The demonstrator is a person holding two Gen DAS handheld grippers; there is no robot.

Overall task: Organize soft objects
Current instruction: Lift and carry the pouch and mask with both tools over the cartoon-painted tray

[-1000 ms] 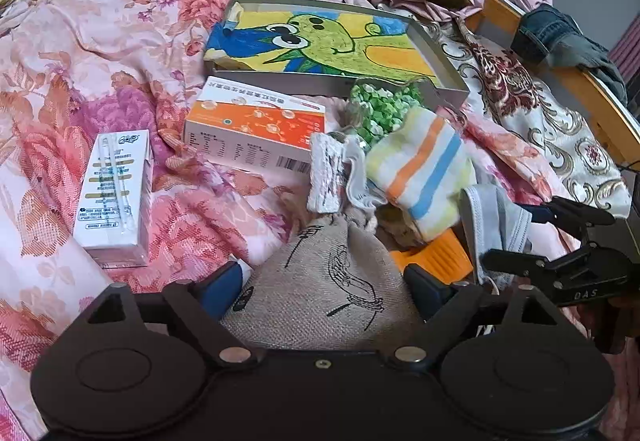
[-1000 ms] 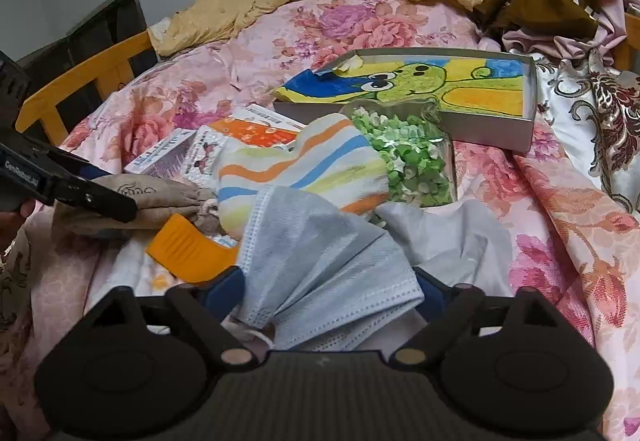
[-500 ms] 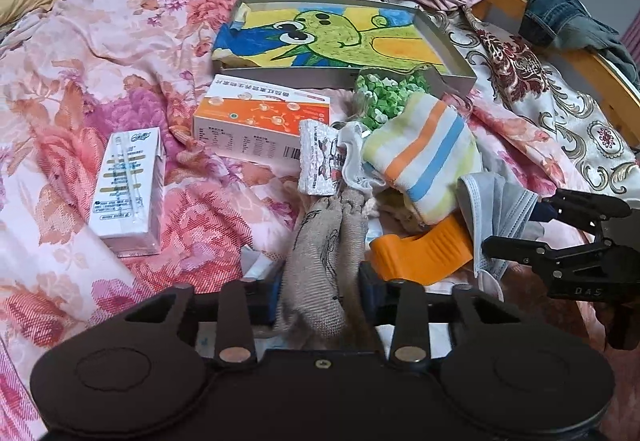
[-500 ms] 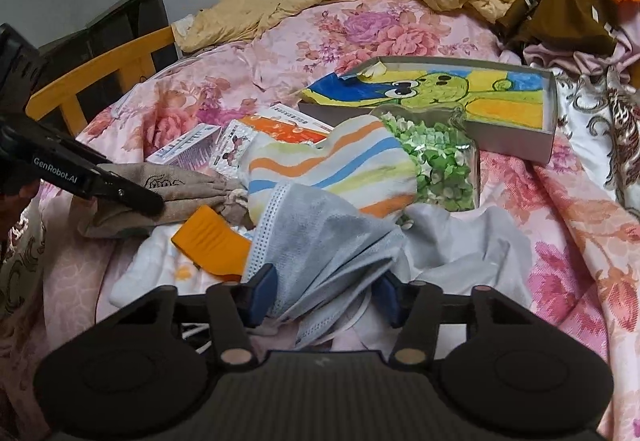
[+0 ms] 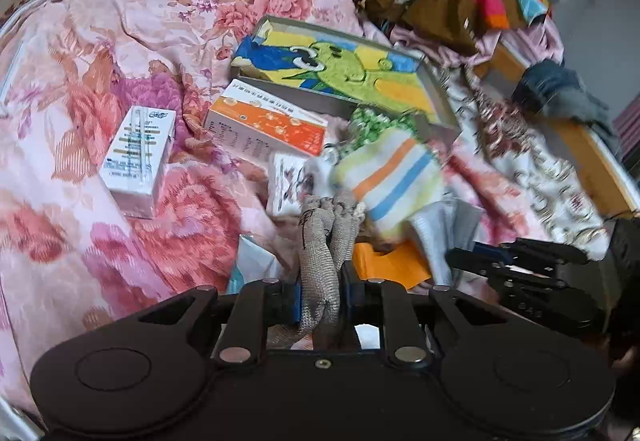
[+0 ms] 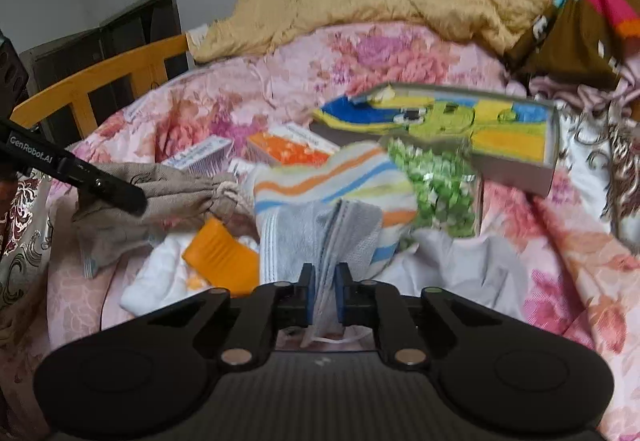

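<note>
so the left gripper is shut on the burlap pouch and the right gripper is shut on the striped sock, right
Not quite. The left gripper is shut on the burlap pouch, but the right gripper is shut on the grey face mask, not the striped sock behind it. The right wrist view shows this.

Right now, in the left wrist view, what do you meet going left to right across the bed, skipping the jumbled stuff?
white carton → orange box → burlap pouch held by the left gripper → striped sock → right gripper

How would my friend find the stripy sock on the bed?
Start at the big shallow box with the green cartoon picture. In front of its near edge lies a bag of green stars, and the striped sock sits just left of it. It alone has orange, blue and yellow stripes.
</note>
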